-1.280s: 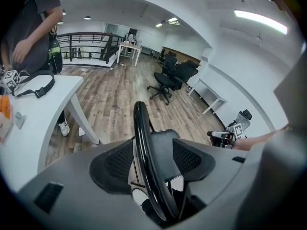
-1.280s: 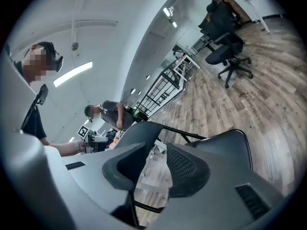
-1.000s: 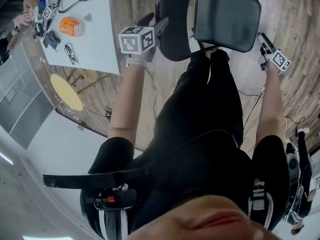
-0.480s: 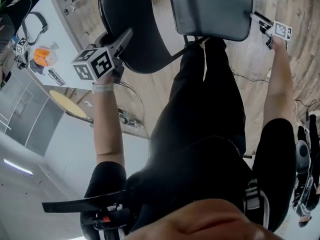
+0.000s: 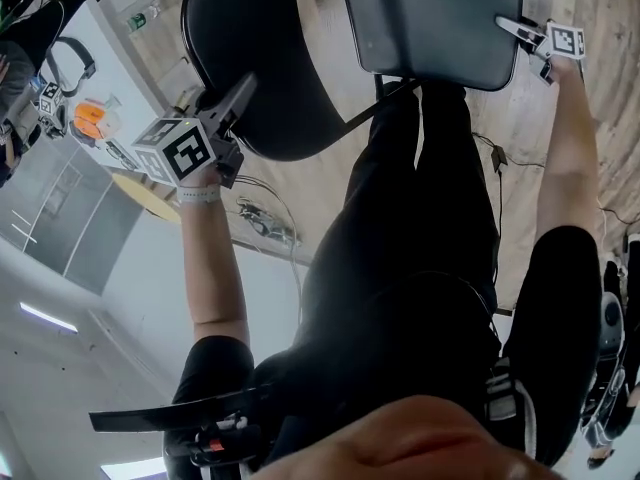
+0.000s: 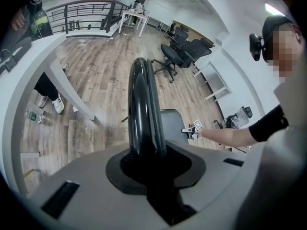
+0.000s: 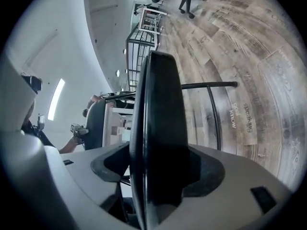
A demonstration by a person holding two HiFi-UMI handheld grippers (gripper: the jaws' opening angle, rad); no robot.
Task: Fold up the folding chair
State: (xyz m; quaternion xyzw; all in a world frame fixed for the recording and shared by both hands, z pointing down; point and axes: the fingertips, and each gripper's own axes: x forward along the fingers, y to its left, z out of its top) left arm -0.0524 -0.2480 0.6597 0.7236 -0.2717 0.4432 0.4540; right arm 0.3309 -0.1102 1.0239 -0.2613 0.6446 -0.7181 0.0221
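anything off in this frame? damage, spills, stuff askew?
Nothing stands out. The chair's backrest and seat look intact, and nothing is spilled on the wood floor. Only a loose cable trails across it.

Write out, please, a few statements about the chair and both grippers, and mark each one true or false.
1. The left gripper has the black backrest between its jaws. True; they have just been closing on it.
2. The right gripper is on the backrest too. False: it is at the edge of the dark grey seat, with the seat between its jaws, which have just been opening.
3. The orange object lies on the seat. False: it lies on the white table.
4. The floor is wood planking. True.
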